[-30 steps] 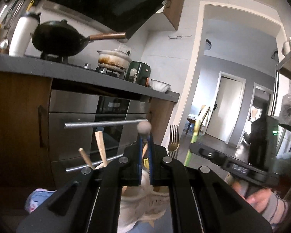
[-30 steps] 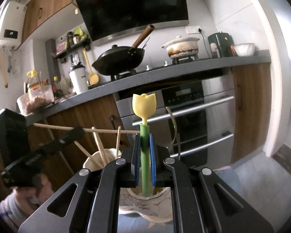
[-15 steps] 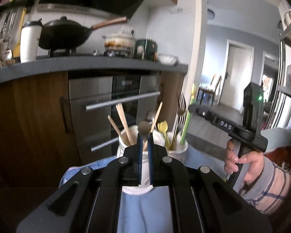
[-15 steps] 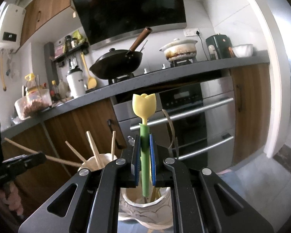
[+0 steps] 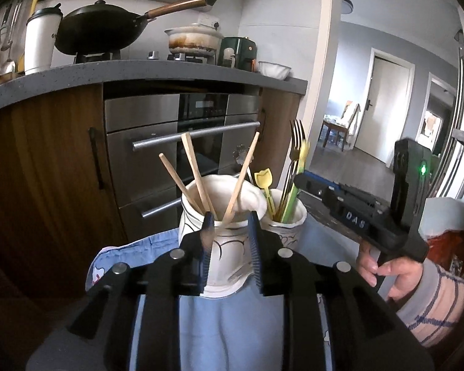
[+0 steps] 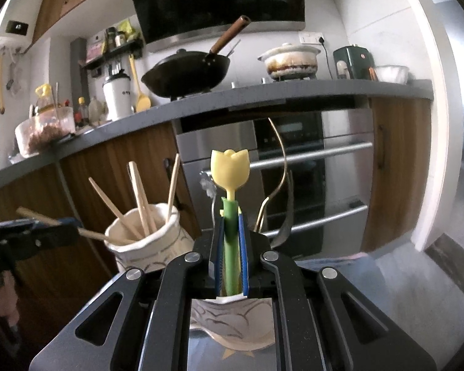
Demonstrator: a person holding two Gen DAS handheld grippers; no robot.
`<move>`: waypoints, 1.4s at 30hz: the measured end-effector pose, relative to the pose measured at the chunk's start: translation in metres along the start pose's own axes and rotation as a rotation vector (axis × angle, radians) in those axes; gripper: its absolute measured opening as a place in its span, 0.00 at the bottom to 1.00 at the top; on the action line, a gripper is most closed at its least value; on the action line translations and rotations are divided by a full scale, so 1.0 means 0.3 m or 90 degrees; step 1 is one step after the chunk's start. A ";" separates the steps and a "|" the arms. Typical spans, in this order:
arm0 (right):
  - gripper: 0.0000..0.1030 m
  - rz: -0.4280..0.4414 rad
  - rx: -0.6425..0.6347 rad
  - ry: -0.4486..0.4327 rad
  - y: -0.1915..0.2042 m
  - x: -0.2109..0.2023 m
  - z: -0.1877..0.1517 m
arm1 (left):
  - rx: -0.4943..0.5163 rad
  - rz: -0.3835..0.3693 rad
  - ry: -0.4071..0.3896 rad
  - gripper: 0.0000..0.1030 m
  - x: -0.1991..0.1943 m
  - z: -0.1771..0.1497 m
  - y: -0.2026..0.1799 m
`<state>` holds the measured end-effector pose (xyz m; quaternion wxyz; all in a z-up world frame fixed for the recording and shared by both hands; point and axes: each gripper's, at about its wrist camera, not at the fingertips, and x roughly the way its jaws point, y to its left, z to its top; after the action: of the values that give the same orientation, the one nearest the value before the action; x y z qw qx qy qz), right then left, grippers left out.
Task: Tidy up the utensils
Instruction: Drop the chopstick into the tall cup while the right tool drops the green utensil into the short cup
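My left gripper [image 5: 230, 219] hangs just in front of a white ceramic cup [image 5: 229, 250] that holds several wooden chopsticks [image 5: 195, 167]. Its jaws are opening. One chopstick [image 5: 241, 176] slants down between them into the cup, and the pads stand apart from it. My right gripper [image 6: 230, 216] is shut on the green stem of a yellow tulip-topped pick [image 6: 229, 170], held upright over a second white cup [image 6: 232, 318]. That cup [image 5: 289, 225] also holds a gold fork [image 5: 297, 136] and another tulip pick [image 5: 263, 181].
Both cups stand on a blue cloth [image 5: 232, 324]. Behind them are a steel oven [image 5: 198, 117] and wooden cabinets under a grey counter [image 5: 139, 71] carrying a wok [image 5: 99, 27] and a pot. A person's hand [image 5: 383, 272] grips the right tool.
The left gripper tipped down toward the chopstick cup and its jaws parted from the chopstick they were clamping. The right gripper sank with the tulip pick toward the second cup.
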<state>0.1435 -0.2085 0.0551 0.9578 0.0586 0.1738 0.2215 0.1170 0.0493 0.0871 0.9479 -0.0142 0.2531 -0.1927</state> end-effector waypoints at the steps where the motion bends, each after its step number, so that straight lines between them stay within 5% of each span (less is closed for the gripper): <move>1: 0.14 0.002 0.005 0.003 -0.003 -0.001 -0.001 | -0.001 0.002 0.000 0.22 0.002 0.006 0.000; 22: 0.37 -0.025 -0.025 0.016 0.002 -0.225 -0.107 | -0.007 0.017 -0.013 0.42 -0.098 -0.091 -0.024; 42: 0.75 -0.054 -0.103 0.009 0.059 -0.254 -0.240 | 0.046 0.095 -0.106 0.79 -0.053 -0.313 -0.090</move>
<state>0.0465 -0.2241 0.0145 0.9667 -0.0277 0.1642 0.1941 0.0490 0.0369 0.0160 0.9774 0.0232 0.1664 -0.1286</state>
